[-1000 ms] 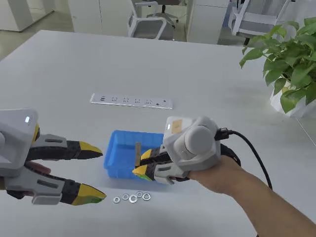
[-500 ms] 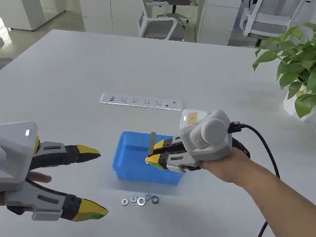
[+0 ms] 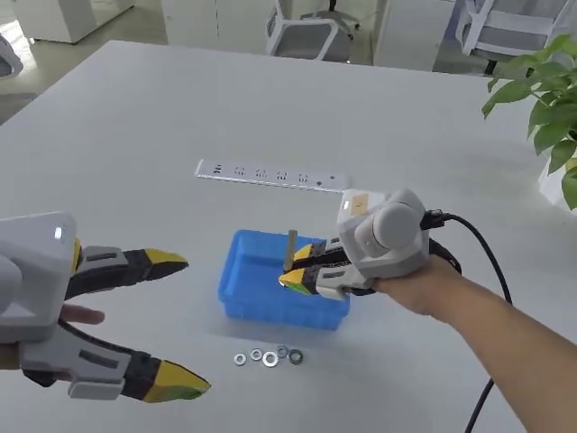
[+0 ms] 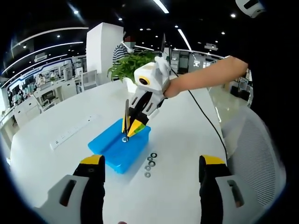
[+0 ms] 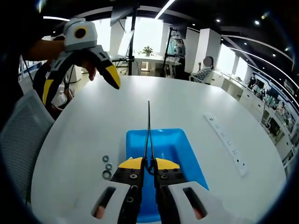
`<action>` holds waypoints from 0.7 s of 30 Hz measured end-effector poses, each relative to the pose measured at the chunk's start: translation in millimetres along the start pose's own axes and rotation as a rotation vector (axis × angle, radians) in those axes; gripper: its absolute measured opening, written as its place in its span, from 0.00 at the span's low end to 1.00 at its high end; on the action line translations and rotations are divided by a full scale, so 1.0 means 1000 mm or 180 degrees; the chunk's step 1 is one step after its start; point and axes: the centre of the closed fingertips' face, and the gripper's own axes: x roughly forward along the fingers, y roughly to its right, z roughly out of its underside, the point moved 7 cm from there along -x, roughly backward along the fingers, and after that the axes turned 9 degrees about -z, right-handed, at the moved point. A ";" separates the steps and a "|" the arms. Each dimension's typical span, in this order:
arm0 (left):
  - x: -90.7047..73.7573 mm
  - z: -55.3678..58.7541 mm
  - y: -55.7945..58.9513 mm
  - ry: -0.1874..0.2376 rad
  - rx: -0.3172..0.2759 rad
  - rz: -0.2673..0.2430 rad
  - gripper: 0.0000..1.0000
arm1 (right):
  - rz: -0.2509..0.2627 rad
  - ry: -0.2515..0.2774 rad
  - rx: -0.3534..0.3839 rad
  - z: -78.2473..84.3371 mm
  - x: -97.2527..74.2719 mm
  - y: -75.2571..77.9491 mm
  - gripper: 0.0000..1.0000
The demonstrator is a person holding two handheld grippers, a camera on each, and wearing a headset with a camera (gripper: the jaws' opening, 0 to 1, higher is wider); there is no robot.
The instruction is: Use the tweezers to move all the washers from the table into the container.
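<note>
Several small metal washers (image 3: 268, 356) lie in a row on the white table, just in front of the blue container (image 3: 257, 302). My right gripper (image 3: 296, 280) is shut on thin metal tweezers (image 3: 290, 248), which it holds over the container's right part. In the right gripper view the tweezers (image 5: 149, 126) stick out between the shut jaws over the container (image 5: 170, 154), washers (image 5: 107, 168) to the left. Whether the tips hold a washer is too small to tell. My left gripper (image 3: 185, 325) hangs open to the left of the container, nothing between its fingers.
A white power strip (image 3: 270, 174) lies beyond the container. A potted plant (image 3: 541, 99) stands at the far right edge. A black cable (image 3: 478, 262) trails from the right gripper. Office chairs stand beyond the table's far edge.
The right gripper with the tweezers has moved from the container's front wall, above the washers, to farther over the container. The head camera has shifted. The left gripper stays open.
</note>
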 end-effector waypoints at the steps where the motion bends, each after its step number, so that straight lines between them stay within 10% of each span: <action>1: 0.000 0.000 0.000 0.0000 -0.0003 -0.0003 0.89 | -0.0004 -0.0003 0.0002 0.001 0.001 0.001 0.09; 21: 0.023 -0.009 -0.015 0.0022 0.0028 0.0078 0.86 | -0.0094 -0.0125 0.0083 0.024 0.014 0.011 0.09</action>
